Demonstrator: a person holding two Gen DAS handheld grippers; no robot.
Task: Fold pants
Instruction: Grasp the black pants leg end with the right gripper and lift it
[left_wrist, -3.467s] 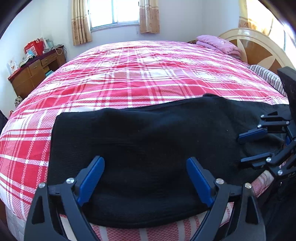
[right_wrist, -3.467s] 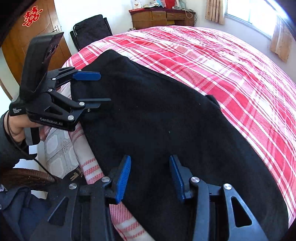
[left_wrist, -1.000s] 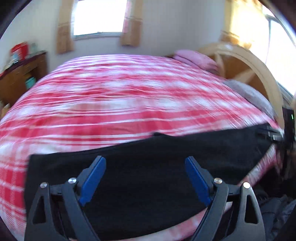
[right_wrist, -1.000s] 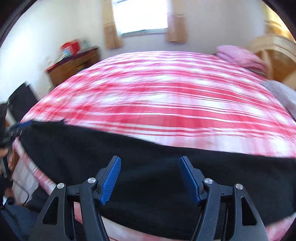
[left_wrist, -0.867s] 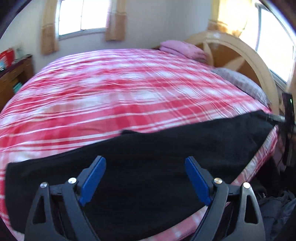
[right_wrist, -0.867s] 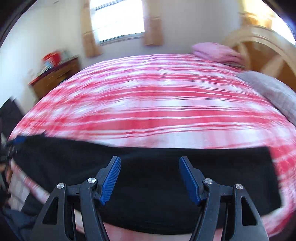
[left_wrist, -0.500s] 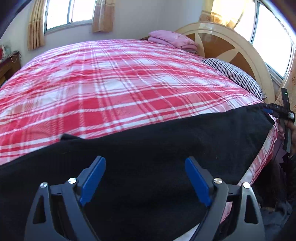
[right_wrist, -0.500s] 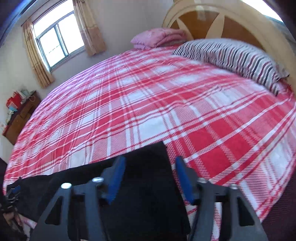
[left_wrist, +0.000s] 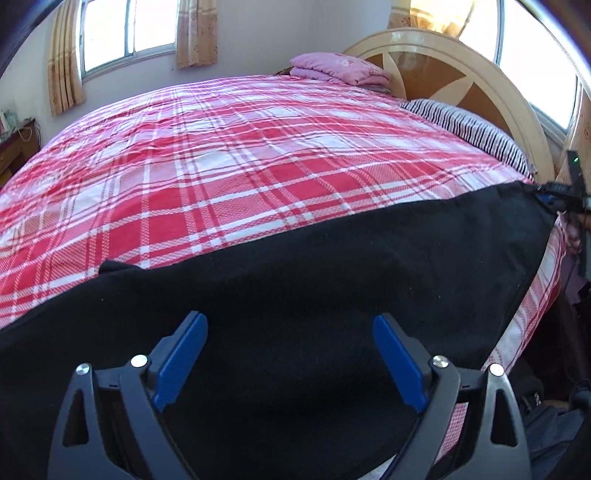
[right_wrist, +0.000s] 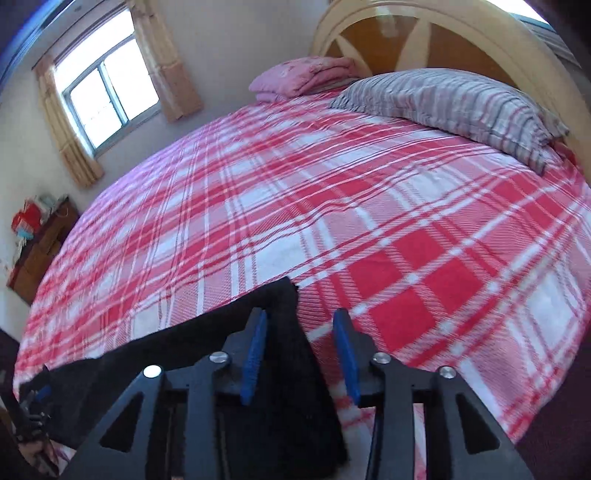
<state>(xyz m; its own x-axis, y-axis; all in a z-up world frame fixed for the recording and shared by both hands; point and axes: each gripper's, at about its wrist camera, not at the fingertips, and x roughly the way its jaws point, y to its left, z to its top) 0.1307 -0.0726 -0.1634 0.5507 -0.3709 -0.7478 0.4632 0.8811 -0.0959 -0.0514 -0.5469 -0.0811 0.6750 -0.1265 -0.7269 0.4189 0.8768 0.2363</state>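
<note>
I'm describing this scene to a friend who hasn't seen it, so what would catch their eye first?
First, the red-and-white plaid bedspread, which covers the whole bed. Next, the black pants, stretched in a long band along its near edge, with the open left gripper above them and the right gripper at their far end corner. Beyond lie a striped pillow and folded pink bedding, against the arched wooden headboard.

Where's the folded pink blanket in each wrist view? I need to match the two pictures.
Left wrist: pink blanket at top, right of centre, beside the headboard.
Right wrist: pink blanket at top centre, left of the striped pillow.
Shared landmark: the curved wooden headboard.
</note>
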